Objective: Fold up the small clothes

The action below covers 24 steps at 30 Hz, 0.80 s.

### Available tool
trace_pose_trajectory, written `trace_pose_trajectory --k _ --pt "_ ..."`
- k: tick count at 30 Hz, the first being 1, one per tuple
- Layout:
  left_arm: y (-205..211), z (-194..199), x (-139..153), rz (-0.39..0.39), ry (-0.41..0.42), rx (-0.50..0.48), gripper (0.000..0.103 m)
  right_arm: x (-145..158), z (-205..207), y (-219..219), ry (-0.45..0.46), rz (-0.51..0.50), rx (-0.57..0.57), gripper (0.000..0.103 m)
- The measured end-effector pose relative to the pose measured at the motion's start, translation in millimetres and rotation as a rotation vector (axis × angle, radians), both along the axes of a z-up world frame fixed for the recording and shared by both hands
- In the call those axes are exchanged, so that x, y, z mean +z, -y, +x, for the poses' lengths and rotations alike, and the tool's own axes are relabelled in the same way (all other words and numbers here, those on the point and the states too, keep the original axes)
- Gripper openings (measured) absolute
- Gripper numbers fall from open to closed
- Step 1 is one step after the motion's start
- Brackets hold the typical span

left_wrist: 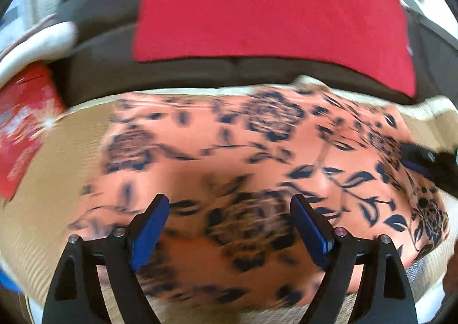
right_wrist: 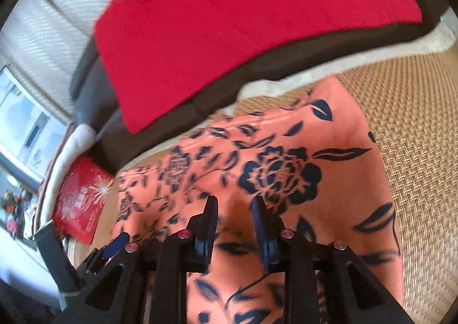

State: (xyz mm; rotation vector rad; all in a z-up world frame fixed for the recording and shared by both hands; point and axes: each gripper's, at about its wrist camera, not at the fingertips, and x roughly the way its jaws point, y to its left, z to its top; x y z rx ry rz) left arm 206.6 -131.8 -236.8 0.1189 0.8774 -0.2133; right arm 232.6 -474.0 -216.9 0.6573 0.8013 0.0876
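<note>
Left wrist view. Left tool [left_wrist: 229,206] at lower centre of the frame, fingers spread wide, nothing between the blue pads [left_wrist: 150,231]. Positioned above the orange floral garment [left_wrist: 257,158], which fills the middle band of the frame and lies spread across the woven tan mat [left_wrist: 57,158]. Wide opening judged as readiness to take a fresh hold on the cloth. Heavy blur at lower left; contact with the fabric cannot be told. Dark shape at right edge, over the garment's far side: right tool [left_wrist: 423,161], seen only in part. Red cloth [left_wrist: 272,6] draped over the dark sofa [left_wrist: 114,61] across the top of the frame. Red printed bag [left_wrist: 23,129] at left edge, beside the mat.

Right wrist view. Right tool [right_wrist: 234,206] at lower centre, fingers partly open with a narrow gap, no fabric gripped between them. Garment directly below and ahead, running from lower centre to upper right, one corner near the mat's pale border. Placement over a raised crease judged as preparation to pinch the cloth there. Part of the left tool at lower left. Red cloth at top, red bag at left, window [right_wrist: 25,123] at far left.
</note>
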Motion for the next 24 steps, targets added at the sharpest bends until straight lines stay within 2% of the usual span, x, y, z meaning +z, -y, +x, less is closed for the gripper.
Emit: trace_pose_trajectory --k 5,7,9,10,11,13,14,17,19,24 --pt "-61 -21 8 0.009 0.042 0.169 0.087 9 -16 -29 0.008 -0.029 0.087 0.029" --pt "-82 -28 7 -0.026 0.028 0.235 0.087 10 -19 -40 0.013 -0.038 0.109 0.029" --pt "-95 -30 4 -0.061 0.011 0.262 0.087 11 -19 -51 0.018 -0.039 0.129 0.029" --pt "-96 -28 0 -0.054 -0.002 0.26 0.087 10 -19 -53 0.014 -0.04 0.13 0.029" --pt "-95 -23 -8 -0.008 -0.025 0.256 0.087 5 -15 -57 -0.01 -0.044 0.128 0.029" --pt "-94 -13 -24 0.047 -0.093 0.262 0.087 -11 -7 -60 -0.096 -0.045 0.126 0.027" --pt "-97 -10 -26 0.02 -0.113 0.267 0.087 -20 -3 -60 -0.139 -0.039 0.119 0.027" --pt "-115 -16 -12 -0.081 -0.078 0.289 0.087 -17 -1 -59 -0.128 -0.019 0.111 0.027" --pt "-125 -21 -8 -0.115 -0.067 0.306 0.087 -13 -3 -60 -0.106 -0.015 0.113 0.029" --pt "-166 -47 -5 -0.258 -0.065 0.416 0.087 0 -4 -69 -0.02 0.03 0.151 0.029"
